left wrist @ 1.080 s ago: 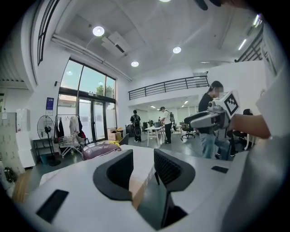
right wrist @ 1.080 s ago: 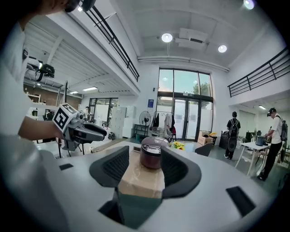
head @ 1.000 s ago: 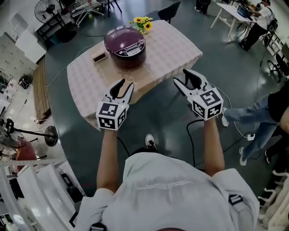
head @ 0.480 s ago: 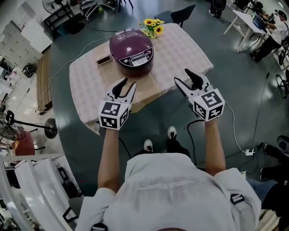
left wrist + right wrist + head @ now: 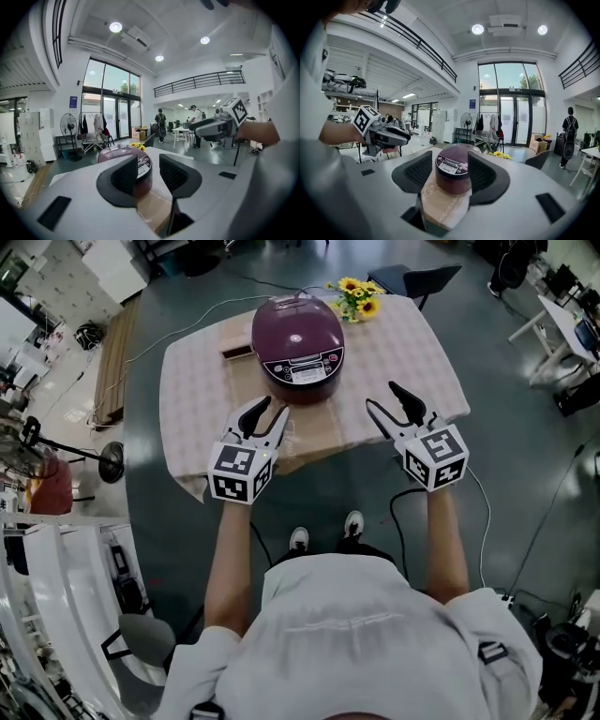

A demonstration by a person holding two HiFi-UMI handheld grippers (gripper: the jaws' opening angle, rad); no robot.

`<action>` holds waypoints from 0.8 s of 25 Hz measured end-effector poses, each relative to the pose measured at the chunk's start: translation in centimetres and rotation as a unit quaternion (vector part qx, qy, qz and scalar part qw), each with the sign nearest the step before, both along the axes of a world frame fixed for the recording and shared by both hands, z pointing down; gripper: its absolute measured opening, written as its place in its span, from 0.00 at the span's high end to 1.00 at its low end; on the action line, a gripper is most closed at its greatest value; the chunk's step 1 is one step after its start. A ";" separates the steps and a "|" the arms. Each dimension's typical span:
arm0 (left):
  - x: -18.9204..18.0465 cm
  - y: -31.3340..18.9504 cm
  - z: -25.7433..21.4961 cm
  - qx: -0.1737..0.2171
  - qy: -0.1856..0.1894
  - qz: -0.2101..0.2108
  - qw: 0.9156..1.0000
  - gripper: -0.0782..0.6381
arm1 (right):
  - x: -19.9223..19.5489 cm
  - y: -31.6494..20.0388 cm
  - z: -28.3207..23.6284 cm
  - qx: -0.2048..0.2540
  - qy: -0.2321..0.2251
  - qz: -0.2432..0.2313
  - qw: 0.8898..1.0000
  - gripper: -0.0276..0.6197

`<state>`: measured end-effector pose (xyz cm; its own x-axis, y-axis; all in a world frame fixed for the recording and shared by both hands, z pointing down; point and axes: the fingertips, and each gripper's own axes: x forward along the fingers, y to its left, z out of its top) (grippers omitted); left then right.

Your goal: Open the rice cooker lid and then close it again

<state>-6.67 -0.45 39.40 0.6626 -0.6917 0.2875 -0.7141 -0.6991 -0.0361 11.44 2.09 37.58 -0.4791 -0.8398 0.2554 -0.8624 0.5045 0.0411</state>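
Here, rice cooker [image 5: 297, 334] upright, panel [image 5: 306, 370] facing person [image 5: 366, 638]

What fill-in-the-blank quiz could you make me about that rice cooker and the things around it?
1. The lid of the rice cooker is ____.
2. The flowers near it are ____ in colour.
3. The left gripper, its jaws apart, holds ____.
Missing words: closed; yellow; nothing.

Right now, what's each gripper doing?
Left gripper: open, empty.
Right gripper: fingers opening, nothing between them.
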 end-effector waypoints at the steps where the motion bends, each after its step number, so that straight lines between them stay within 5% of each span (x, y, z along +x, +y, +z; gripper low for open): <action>1: 0.2 -0.4 0.1 -0.001 -0.002 -0.007 1.000 0.67 | 0.2 -0.6 0.2 -0.001 -0.001 -0.007 1.000 0.57; 20: 6.0 -5.2 2.4 -0.020 -0.016 -0.090 0.996 0.68 | 4.3 -6.6 3.3 -0.018 -0.020 -0.103 0.994 0.57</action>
